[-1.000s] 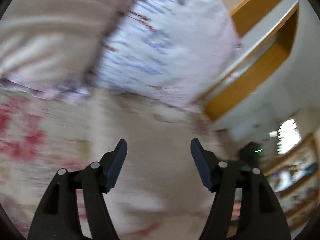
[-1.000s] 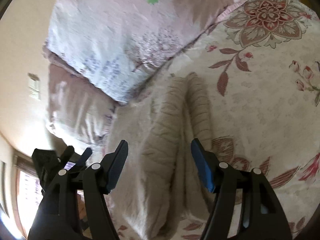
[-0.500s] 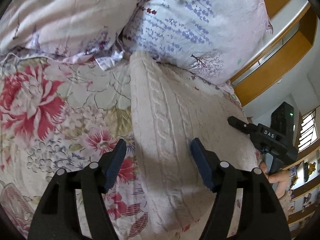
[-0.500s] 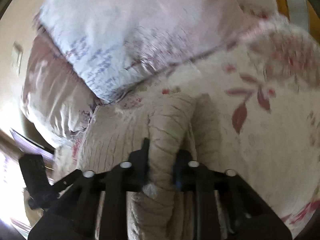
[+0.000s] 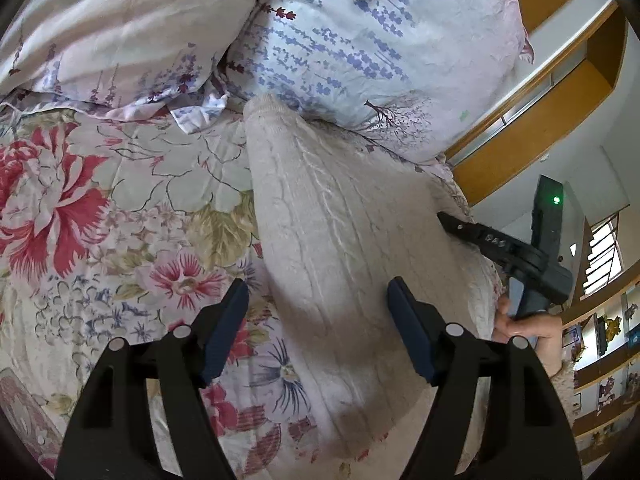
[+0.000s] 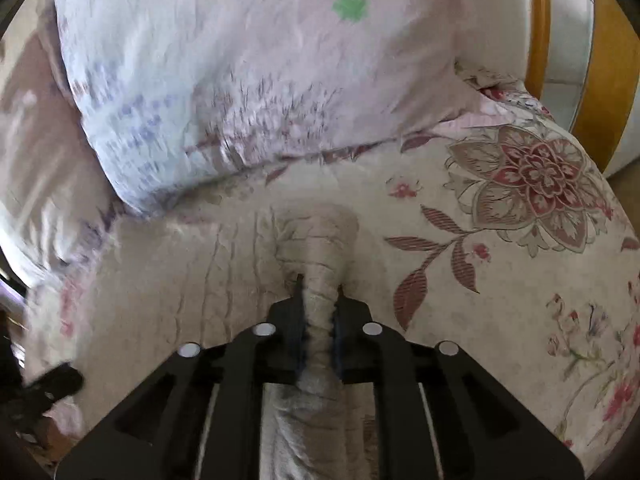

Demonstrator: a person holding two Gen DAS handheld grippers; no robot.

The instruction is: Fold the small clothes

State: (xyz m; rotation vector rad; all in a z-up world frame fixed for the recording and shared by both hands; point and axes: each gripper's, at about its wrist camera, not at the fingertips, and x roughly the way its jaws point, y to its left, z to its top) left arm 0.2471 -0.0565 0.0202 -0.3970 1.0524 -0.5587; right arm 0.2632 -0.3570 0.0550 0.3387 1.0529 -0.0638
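Note:
A cream cable-knit sweater point(image 5: 340, 248) lies on a floral bedspread point(image 5: 100, 208), its far end against the pillows. My left gripper point(image 5: 318, 332) is open and hovers over the sweater's near left part, holding nothing. My right gripper point(image 6: 319, 320) is shut on a bunched sleeve of the sweater point(image 6: 316, 240). The rest of the sweater spreads to the left in the right wrist view point(image 6: 192, 280). The right gripper also shows in the left wrist view point(image 5: 500, 244) at the sweater's right edge, held by a hand.
Two floral pillows point(image 5: 360, 48) lie at the head of the bed, just beyond the sweater. A wooden headboard point(image 5: 532, 120) stands behind them. The bedspread also shows in the right wrist view point(image 6: 520, 260). Shelves with small items point(image 5: 600, 360) are at the far right.
My right gripper moved forward over the sleeve and shut on it. My left gripper swung down from the pillows and settled over the sweater, staying open.

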